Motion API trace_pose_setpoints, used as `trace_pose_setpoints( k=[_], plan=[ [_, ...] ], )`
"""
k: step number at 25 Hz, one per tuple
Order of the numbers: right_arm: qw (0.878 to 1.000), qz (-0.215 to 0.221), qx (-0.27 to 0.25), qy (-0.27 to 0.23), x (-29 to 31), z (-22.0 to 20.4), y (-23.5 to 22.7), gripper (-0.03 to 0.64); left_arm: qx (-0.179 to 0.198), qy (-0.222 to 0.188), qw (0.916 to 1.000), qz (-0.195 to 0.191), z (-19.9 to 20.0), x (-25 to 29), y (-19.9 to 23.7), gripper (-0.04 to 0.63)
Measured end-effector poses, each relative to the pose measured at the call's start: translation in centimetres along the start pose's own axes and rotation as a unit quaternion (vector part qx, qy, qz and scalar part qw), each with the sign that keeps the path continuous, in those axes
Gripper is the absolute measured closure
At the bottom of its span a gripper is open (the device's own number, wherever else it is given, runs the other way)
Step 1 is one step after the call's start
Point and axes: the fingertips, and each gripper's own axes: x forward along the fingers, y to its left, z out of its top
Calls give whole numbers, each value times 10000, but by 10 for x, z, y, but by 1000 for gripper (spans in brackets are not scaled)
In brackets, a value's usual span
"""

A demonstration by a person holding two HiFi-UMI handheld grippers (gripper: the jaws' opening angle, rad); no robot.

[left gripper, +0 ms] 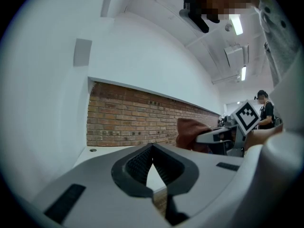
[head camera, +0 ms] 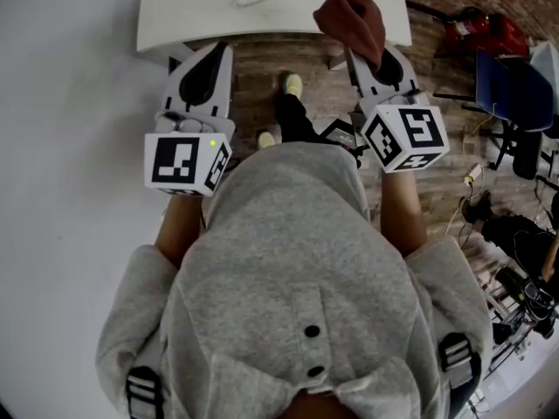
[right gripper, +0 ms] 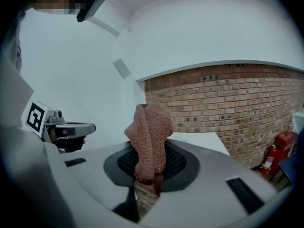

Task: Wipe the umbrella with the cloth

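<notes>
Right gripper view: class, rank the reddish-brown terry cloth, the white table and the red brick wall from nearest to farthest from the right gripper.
1. The reddish-brown terry cloth, centre, pinched between the jaws of the right gripper.
2. The white table, just beyond the jaws, centre-right.
3. The red brick wall, behind the table, filling the right half.

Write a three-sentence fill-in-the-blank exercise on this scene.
1. The right gripper is shut on a brown ____.
2. The left gripper's jaws are ____, with nothing between them.
3. The fire extinguisher is ____.
Missing words: cloth; shut; red.
</notes>
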Motion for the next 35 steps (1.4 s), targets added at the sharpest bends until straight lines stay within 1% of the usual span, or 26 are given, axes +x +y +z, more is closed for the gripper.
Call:
trace_pose_setpoints(
  k=[4, 8, 9, 11, 13, 14, 18, 23, 30, 35],
  plan=[
    [9998, -25, 209, -56, 28, 16, -32, 535, 28, 91, 10000, 26, 8, 43, 14, 580],
    [9993, -46, 358, -102, 46, 13, -47, 537, 5, 138, 9999, 36, -2, 65, 22, 580],
    [9990, -40, 437, -88, 52, 18, -56, 537, 9, 182, 9998, 24, 2, 76, 24, 580],
    [9983, -24, 588, -27, 68, 41, -83, 537, 16, 295, 9996, -6, 23, 112, 25, 580],
    [9981, -42, 613, 43, 88, 63, -111, 537, 8, 368, 9993, -30, 43, 149, 28, 580],
    [9983, -65, 579, 70, 97, 67, -121, 537, 5, 381, 9993, -44, 46, 163, 31, 580],
    [9988, -115, 427, 223, 123, 65, -145, 537, -16, 449, 9990, -56, 42, 198, 41, 580],
    [9982, -130, 404, 429, 147, 62, -172, 535, -61, 599, 9982, 18, 38, 230, 46, 580],
    [9973, 37, 447, 578, 181, 62, -199, 535, 54, 878, 9959, 190, 33, 264, 54, 580],
    [9970, 167, 361, 658, 206, 58, -222, 535, 104, 1062, 9938, 324, 22, 289, 62, 580]
  ],
)
